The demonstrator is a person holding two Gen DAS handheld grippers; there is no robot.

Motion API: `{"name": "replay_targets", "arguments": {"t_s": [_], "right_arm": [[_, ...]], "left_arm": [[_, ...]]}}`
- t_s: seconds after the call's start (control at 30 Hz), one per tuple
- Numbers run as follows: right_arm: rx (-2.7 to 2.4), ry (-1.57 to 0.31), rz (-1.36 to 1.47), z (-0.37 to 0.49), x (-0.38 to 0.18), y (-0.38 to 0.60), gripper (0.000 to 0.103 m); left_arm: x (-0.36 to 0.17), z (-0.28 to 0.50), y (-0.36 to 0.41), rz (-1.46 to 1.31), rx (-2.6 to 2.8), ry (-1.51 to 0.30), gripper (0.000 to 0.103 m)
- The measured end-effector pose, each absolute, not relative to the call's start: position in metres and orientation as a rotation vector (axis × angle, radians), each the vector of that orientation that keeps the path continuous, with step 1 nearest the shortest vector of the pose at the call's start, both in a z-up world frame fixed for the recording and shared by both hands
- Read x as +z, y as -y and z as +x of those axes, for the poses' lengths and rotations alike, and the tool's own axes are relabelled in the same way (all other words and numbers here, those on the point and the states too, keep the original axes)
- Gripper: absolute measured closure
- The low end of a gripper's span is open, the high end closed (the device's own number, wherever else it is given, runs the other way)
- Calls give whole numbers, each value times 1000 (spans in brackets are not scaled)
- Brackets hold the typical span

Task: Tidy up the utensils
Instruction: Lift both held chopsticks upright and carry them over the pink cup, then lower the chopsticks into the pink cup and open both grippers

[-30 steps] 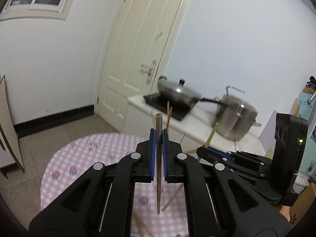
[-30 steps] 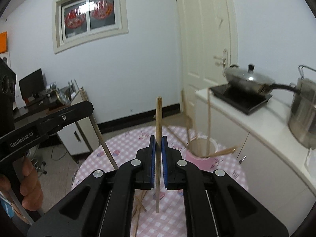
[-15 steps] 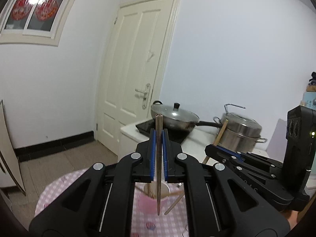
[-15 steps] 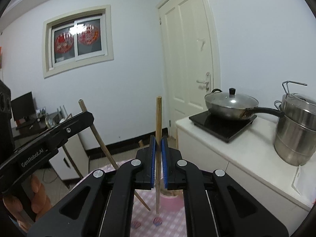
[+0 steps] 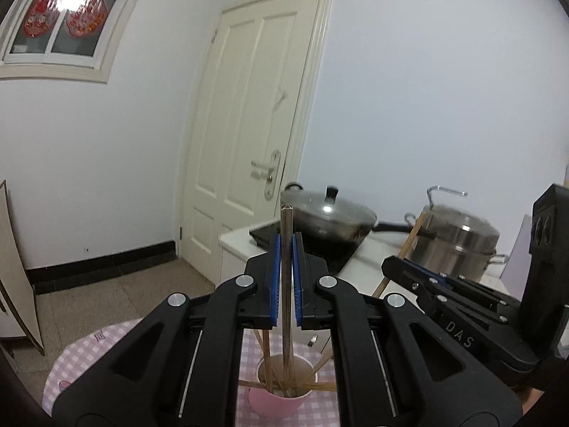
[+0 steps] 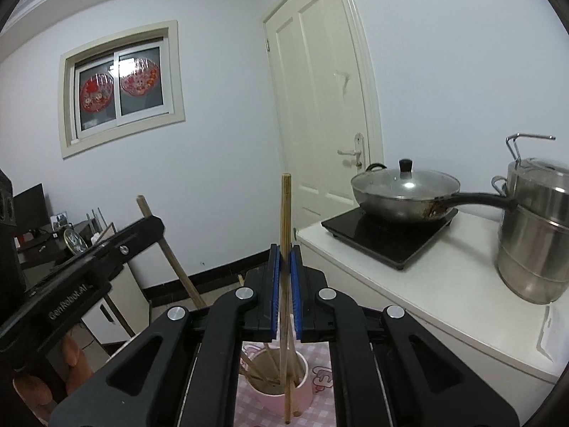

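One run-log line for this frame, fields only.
left gripper: shut on chopstick, upright | right gripper: shut on wooden chopstick, upright | pink cup: below both, holds chopsticks | step: poised over cup

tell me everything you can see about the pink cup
The pink cup is a small round cup, pale pink outside and brownish inside, glossy like plastic or ceramic. It stands upright on the pink checked tablecloth, below both grippers. Several wooden chopsticks lean inside it, some splayed over the rim.

The left tool (image 5: pixel 284 277) hides the pink cup's (image 5: pixel 281 404) left rim.
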State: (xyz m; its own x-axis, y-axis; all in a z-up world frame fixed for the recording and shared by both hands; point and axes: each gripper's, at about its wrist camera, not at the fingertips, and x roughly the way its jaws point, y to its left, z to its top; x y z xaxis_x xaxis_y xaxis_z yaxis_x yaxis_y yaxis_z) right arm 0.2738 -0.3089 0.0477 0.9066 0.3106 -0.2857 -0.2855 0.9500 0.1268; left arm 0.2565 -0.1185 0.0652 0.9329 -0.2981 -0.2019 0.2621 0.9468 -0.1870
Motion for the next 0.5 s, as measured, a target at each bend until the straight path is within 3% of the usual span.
{"name": "replay_targets", "arguments": {"t_s": [0.5], "right_arm": [[339,-444,89,292,4,306,98]], "left_arm": [[12,270,134,-69,-305,-347,96]]}}
